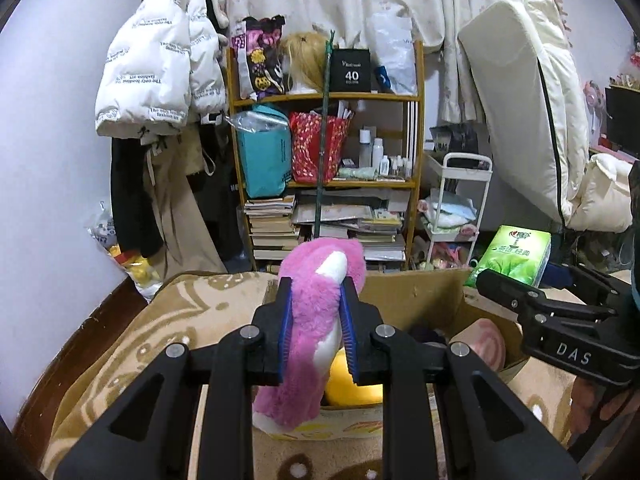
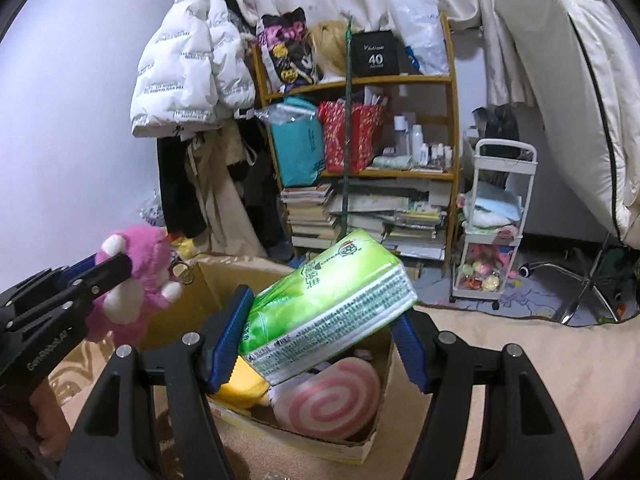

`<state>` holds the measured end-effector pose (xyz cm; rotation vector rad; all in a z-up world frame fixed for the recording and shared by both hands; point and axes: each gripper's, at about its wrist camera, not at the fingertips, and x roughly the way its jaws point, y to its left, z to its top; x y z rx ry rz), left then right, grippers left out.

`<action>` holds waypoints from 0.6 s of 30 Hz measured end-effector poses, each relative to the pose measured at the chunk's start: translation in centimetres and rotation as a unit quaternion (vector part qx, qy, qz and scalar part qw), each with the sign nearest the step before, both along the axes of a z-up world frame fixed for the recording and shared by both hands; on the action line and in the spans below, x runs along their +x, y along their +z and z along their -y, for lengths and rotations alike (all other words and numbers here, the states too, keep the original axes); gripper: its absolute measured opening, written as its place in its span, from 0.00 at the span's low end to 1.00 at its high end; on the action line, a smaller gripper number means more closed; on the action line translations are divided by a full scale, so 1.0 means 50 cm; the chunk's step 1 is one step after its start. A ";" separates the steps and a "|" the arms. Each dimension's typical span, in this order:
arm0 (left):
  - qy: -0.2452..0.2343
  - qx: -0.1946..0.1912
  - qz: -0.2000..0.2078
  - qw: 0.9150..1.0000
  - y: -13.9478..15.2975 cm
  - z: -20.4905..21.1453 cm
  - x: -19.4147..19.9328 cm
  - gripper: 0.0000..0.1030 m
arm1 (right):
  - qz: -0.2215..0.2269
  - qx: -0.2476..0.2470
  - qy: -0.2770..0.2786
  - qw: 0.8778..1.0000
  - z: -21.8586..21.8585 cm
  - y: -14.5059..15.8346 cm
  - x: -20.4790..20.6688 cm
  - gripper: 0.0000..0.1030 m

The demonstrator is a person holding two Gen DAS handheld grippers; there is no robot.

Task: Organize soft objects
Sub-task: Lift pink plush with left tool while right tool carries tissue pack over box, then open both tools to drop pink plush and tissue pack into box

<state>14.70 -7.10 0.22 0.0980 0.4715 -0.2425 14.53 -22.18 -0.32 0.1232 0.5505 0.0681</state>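
My left gripper (image 1: 316,300) is shut on a pink and white plush toy (image 1: 308,320) and holds it above the near edge of an open cardboard box (image 1: 416,292). My right gripper (image 2: 320,320) is shut on a green tissue pack (image 2: 328,304), held tilted over the same box (image 2: 208,280). In the box lie a yellow plush (image 2: 244,384) and a pink swirl cushion (image 2: 332,400). The left gripper (image 2: 116,264) with the pink toy (image 2: 136,280) shows at the left of the right wrist view. The right gripper and tissue pack (image 1: 516,256) show at the right of the left wrist view.
The box sits on a beige patterned blanket (image 1: 120,340). Behind it stand a cluttered wooden shelf (image 1: 324,140), hanging coats (image 1: 160,60), a white trolley (image 1: 456,208) and a leaning mattress (image 1: 528,100). A chair base (image 2: 588,288) is at the far right.
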 end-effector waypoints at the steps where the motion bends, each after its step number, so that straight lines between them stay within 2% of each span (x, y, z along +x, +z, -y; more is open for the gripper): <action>1: 0.000 0.000 -0.001 1.000 -0.004 0.001 0.003 0.20 | -0.002 0.000 0.002 1.000 -0.001 -0.004 0.002 0.69; 6: -0.006 -0.011 -0.017 1.000 -0.015 0.000 0.019 0.22 | -0.017 0.014 0.009 1.000 0.004 -0.027 0.013 0.70; 11: 0.001 0.002 -0.029 1.000 -0.035 0.008 0.030 0.24 | -0.033 0.035 0.022 0.999 0.011 -0.049 0.024 0.70; 13: 0.001 0.006 -0.036 0.999 -0.040 0.009 0.033 0.29 | -0.042 0.037 0.025 0.998 0.013 -0.058 0.030 0.71; 15: 0.006 0.010 -0.040 0.999 -0.045 0.008 0.035 0.41 | -0.051 0.040 0.027 0.998 0.015 -0.066 0.035 0.71; 17: 0.010 0.015 -0.039 0.999 -0.049 0.008 0.033 0.50 | -0.060 0.044 0.028 0.997 0.017 -0.072 0.038 0.73; 18: 0.010 0.017 -0.038 0.999 -0.049 0.007 0.031 0.51 | -0.060 0.047 0.028 0.997 0.019 -0.073 0.037 0.77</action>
